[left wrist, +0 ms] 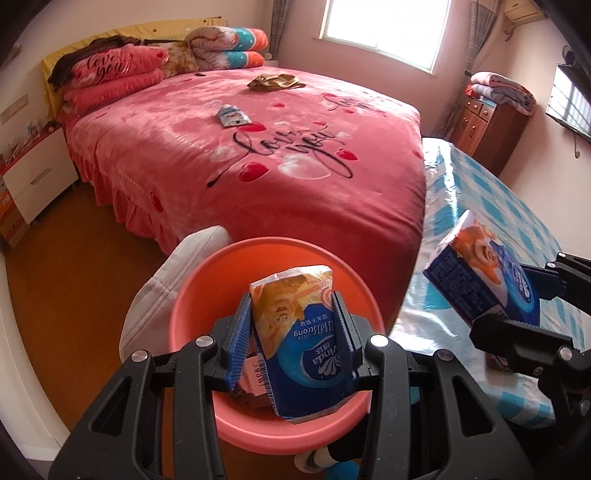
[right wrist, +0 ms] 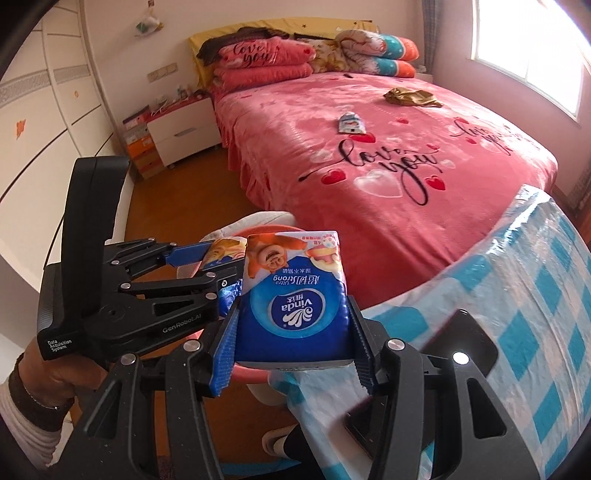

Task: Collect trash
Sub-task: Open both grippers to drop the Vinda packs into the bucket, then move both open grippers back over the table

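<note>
Bin (left wrist: 192,295): contents mostly hidden behind the held tissue pack (left wrist: 299,332).
Small packet (left wrist: 232,115) mid-bed: print too small to read.
Crumpled golden item (left wrist: 275,81) near bed's window-side edge: kind indeterminable.
Dark flat object (right wrist: 458,332) on checked cloth: partly hidden by gripper.

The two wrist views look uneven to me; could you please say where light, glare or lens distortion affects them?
Left wrist view: the window is blown out to white, and the pink bed bulges with fisheye curvature. Right wrist view: the window is also overexposed, a bright glare spot sits on the right claw's frame, and dark vignetting fills the corners.
</note>
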`<state>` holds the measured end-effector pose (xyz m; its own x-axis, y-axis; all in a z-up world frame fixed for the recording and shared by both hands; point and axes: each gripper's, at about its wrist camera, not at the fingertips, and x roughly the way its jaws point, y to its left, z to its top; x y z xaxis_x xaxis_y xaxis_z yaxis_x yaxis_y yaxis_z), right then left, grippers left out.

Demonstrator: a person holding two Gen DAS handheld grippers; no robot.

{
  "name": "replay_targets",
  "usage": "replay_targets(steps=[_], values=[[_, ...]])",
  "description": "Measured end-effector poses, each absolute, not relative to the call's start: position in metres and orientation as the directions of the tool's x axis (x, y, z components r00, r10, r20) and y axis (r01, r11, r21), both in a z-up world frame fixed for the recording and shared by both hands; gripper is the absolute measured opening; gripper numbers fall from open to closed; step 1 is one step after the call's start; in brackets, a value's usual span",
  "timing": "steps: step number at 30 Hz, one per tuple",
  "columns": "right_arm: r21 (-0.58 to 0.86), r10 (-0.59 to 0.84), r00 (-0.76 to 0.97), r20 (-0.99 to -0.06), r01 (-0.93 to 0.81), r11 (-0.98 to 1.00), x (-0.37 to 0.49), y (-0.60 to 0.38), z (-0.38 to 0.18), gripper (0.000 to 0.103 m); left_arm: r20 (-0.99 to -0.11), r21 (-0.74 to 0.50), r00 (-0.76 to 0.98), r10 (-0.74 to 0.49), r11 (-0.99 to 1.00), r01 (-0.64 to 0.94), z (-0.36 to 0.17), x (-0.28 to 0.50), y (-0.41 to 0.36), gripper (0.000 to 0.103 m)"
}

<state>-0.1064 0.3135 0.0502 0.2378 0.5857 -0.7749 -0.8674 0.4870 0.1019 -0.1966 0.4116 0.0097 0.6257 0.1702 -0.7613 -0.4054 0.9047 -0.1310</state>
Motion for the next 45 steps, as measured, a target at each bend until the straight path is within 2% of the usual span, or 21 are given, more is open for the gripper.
replay_targets(steps=[12, 15, 17, 19, 22, 26, 29, 45], values=[[0.085, 0.559, 0.221, -0.799, -0.879, 0.47, -0.101, 0.34, 0.036, 0.054, -0.786, -0.148, 0.596, 0.163, 0.887, -0.437, -0.013, -0.197, 0.427, 0.044], [0.079, 0.552, 0.219, -0.804, -0.882, 0.465, -0.103, 0.346, 0.032, 0.057, -0.792, -0.121, 0.577, 0.2, 0.875, -0.469, -0.017, -0.195, 0.429, 0.058], [0.086, 0.555, 0.22, -0.802, -0.877, 0.472, -0.103, 0.346, 0.03, 0.072, -0.795, -0.107, 0.565, 0.222, 0.865, -0.49, -0.019, -0.195, 0.431, 0.07], [0.09, 0.556, 0.228, -0.8, -0.869, 0.486, -0.101, 0.344, 0.031, 0.079, -0.796, -0.098, 0.558, 0.237, 0.858, -0.505, -0.02, -0.197, 0.433, 0.077], [0.106, 0.565, 0.241, -0.789, -0.853, 0.511, -0.097, 0.334, 0.035, 0.084, -0.795, -0.092, 0.553, 0.251, 0.85, -0.519, -0.022, -0.197, 0.435, 0.081], [0.141, 0.586, 0.257, -0.769, -0.825, 0.548, -0.088, 0.318, 0.044, 0.085, -0.783, -0.075, 0.559, 0.273, 0.85, -0.521, -0.016, -0.197, 0.433, 0.089], [0.153, 0.597, 0.285, -0.75, -0.803, 0.576, -0.084, 0.305, 0.053, 0.091, -0.766, -0.049, 0.57, 0.297, 0.857, -0.512, -0.01, -0.196, 0.428, 0.091], [0.195, 0.612, 0.374, -0.697, -0.722, 0.663, -0.071, 0.247, 0.075, 0.093, -0.69, 0.022, 0.62, 0.373, 0.868, -0.496, 0.032, -0.19, 0.394, 0.095]])
